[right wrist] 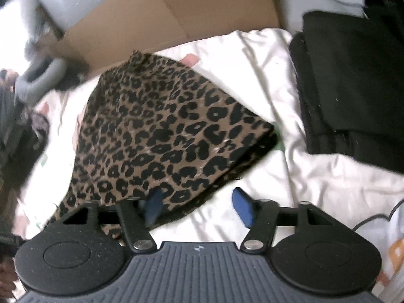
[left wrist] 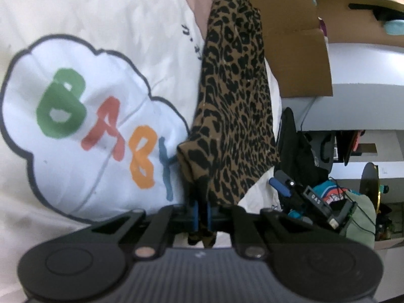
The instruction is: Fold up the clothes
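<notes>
- Left claw (left wrist: 201, 216): blue fingers pressed close together, clenched on a bunched edge of the leopard-print garment (left wrist: 234, 106). A scrap of the cloth pokes out below the fingers, toward the claw body.
- In the left wrist view the garment runs away from the claw as a long narrow band and looks lifted over the white bedsheet (left wrist: 101, 12).
- The sheet carries a cloud shape (left wrist: 83, 131) outlined in dark grey, with the coloured letters B, A, B, Y printed inside it. The cloud lies just left of the gripped cloth.
- Right claw (right wrist: 198, 208): fingers spread wide, released. The left finger is partly tucked under the near edge of the garment (right wrist: 161, 131); the right finger stands clear over the bare sheet (right wrist: 290, 176).
- In the right wrist view the garment lies spread in a broad, roughly folded heap on the sheet, its right edge showing stacked layers.
- Black clothing (right wrist: 353, 88), folded, sits to the right of the garment, apart from it, on the same sheet.
- A cardboard box (right wrist: 176, 12) stands behind the garment at the far edge of the bed.
- The other claw, with its blue finger (left wrist: 279, 186), shows at the right of the left wrist view; clutter beyond it is too blurred to name.
</notes>
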Available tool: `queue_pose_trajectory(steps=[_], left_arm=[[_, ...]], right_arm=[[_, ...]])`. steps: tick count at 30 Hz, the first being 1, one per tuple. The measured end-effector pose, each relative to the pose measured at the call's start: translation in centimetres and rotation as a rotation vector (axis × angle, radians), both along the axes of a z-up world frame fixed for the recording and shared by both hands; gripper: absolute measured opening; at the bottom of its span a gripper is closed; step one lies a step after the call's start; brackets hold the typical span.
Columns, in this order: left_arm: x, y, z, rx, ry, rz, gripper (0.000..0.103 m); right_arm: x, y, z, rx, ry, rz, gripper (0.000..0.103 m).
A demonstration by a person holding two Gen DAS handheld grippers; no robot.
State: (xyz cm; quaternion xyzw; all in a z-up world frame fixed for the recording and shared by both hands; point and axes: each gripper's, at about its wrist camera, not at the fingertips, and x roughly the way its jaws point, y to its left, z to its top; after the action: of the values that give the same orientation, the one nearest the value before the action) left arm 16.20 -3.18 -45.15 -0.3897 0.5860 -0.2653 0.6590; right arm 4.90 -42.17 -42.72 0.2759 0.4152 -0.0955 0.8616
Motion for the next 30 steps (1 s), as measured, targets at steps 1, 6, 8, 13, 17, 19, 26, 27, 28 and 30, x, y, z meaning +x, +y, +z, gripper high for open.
queue_pose_trajectory(steps=[1,6,8,13,17,19,26,27,28,30], left_arm=[[0.0,0.0,0.0,0.000,0.001,-0.003,0.006],[0.1,-0.8,-0.9,-0.005,0.039,-0.008,0.012],[0.2,-0.9,-1.2,-0.023,0.051,-0.003,0.018],[0.2,-1.0,-1.6,-0.045,0.064,0.010,0.022],[0.1,-0.7,-1.6,-0.038,0.066,0.013,0.008],[0.1,-0.6,-1.7,-0.034,0.067,0.015,0.007],[0.3,-0.5,-1.3,-0.014,0.052,0.009,0.006],[0.3,-0.5,-1.3,-0.013,0.052,0.009,0.006],[0.3,-0.4,-1.3,-0.012,0.053,0.010,0.006],[0.4,-0.4,-1.2,-0.010,0.053,0.011,0.006]], right_arm=[[-0.1,-0.5,-0.2,0.023,-0.007,-0.018,0.052],[-0.3,-2.8,-1.1,0.123,-0.046,-0.123,0.052],[-0.4,-3.9,-1.8,0.171,-0.055,-0.180,0.052],[-0.9,-6.3,-4.0,0.325,-0.094,-0.328,0.052],[-1.2,-7.4,-5.5,0.430,-0.137,-0.420,0.049],[-1.3,-7.7,-6.1,0.461,-0.149,-0.443,0.048],[-0.9,-8.1,-6.7,0.457,-0.166,-0.441,0.043],[-0.9,-8.2,-6.9,0.460,-0.171,-0.443,0.041],[-0.8,-8.4,-7.0,0.462,-0.176,-0.445,0.040],[-0.7,-8.7,-7.3,0.463,-0.182,-0.446,0.035]])
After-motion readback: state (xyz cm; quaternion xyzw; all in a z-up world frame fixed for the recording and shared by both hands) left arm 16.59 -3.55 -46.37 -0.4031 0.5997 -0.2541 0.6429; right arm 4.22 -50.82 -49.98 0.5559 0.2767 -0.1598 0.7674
